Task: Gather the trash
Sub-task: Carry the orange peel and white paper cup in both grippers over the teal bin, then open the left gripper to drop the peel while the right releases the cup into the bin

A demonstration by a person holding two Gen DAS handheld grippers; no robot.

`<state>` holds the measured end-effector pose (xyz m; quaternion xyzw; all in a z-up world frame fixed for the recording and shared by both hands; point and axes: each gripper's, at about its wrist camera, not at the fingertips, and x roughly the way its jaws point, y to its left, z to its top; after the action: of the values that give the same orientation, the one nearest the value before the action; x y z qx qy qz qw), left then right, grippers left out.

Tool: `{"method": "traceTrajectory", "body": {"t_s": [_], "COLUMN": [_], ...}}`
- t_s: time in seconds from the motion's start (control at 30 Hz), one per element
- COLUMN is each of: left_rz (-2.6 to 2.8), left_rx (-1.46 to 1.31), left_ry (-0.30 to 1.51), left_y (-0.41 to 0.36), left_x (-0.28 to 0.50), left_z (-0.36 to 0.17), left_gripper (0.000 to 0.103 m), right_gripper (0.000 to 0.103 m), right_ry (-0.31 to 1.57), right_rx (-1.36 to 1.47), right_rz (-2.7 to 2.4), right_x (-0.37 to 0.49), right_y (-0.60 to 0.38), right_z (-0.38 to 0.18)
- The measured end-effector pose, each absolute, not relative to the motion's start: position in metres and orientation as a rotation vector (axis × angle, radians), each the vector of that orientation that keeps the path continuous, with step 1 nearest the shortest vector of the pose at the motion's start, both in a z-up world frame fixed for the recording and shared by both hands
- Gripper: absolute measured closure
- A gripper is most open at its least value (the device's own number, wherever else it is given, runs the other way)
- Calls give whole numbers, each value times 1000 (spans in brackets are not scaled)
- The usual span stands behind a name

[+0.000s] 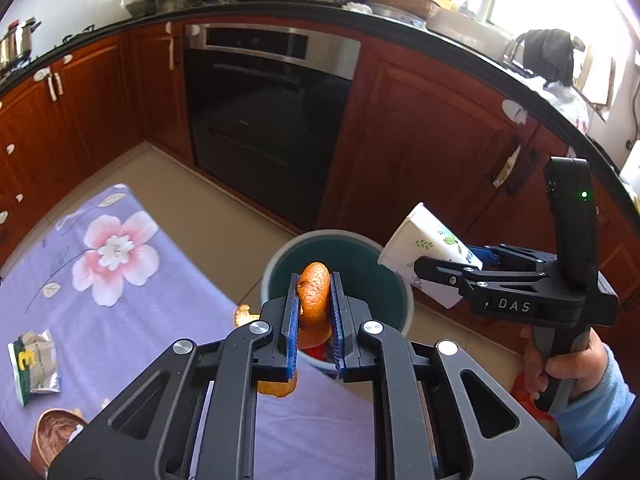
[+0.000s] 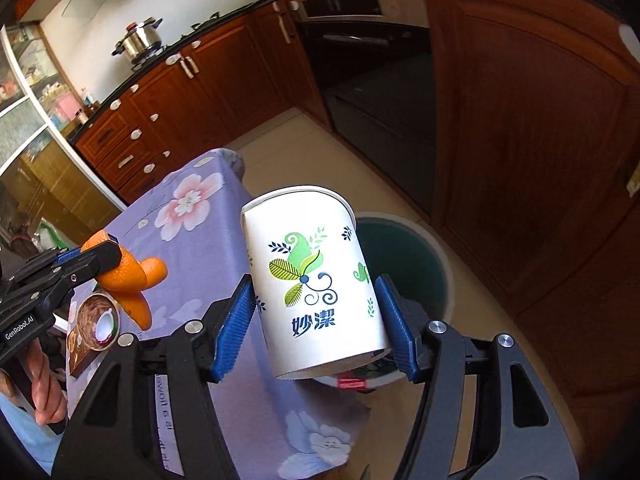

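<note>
My left gripper (image 1: 315,304) is shut on an orange peel (image 1: 315,300) and holds it over the near rim of a green trash bin (image 1: 376,280) on the floor. It shows in the right wrist view (image 2: 110,258) at the left with the peel (image 2: 134,280). My right gripper (image 2: 320,312) is shut on a white paper cup (image 2: 312,276) with a green leaf print, tilted, just left of the bin (image 2: 432,264). In the left wrist view the right gripper (image 1: 444,268) holds the cup (image 1: 424,248) at the bin's right rim.
A table with a purple flowered cloth (image 1: 120,280) carries a snack wrapper (image 1: 34,360), a brown round packet (image 1: 56,432) and a peel scrap (image 1: 244,314) at its edge. Wooden cabinets (image 1: 420,140) and an oven (image 1: 268,120) stand close behind the bin.
</note>
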<state>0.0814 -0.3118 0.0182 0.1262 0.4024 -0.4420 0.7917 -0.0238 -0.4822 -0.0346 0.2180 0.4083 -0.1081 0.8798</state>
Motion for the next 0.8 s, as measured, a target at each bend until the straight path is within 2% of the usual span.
{"method": "traceTrajectory", "body": {"t_s": [0.3, 0.5, 0.6, 0.63, 0.7, 0.73, 0.77, 0.8], "left_rz": [-1027, -995, -963, -950, -930, -920, -906, -898], "left_rx": [333, 374, 396, 403, 409, 410, 413, 416], "left_ry": [1018, 1131, 1162, 1163, 1154, 1133, 1110, 1094], "left_y": [-402, -423, -424, -424, -422, -420, -418, -416], "left_x": [83, 89, 93, 94, 94, 91, 90, 89], "left_z": [-56, -108, -121, -122, -119, -116, -113, -111], "left_gripper": [89, 88, 84, 80, 62, 47, 41, 40], "right_gripper": [44, 44, 44, 44, 44, 44, 44, 44], "right_ry": [915, 954, 970, 974, 982, 985, 987, 989], "right_rx": [519, 537, 540, 539, 537, 536, 534, 533], "right_rz": [-300, -298, -286, -283, -274, -271, -269, -266], "right_x": [-32, -24, -20, -20, -19, -17, -15, -14], "right_y": [-531, -543, -543, -541, -542, -542, -541, -540], "right_z": [-75, -94, -101, -103, -105, -106, -106, -107]}}
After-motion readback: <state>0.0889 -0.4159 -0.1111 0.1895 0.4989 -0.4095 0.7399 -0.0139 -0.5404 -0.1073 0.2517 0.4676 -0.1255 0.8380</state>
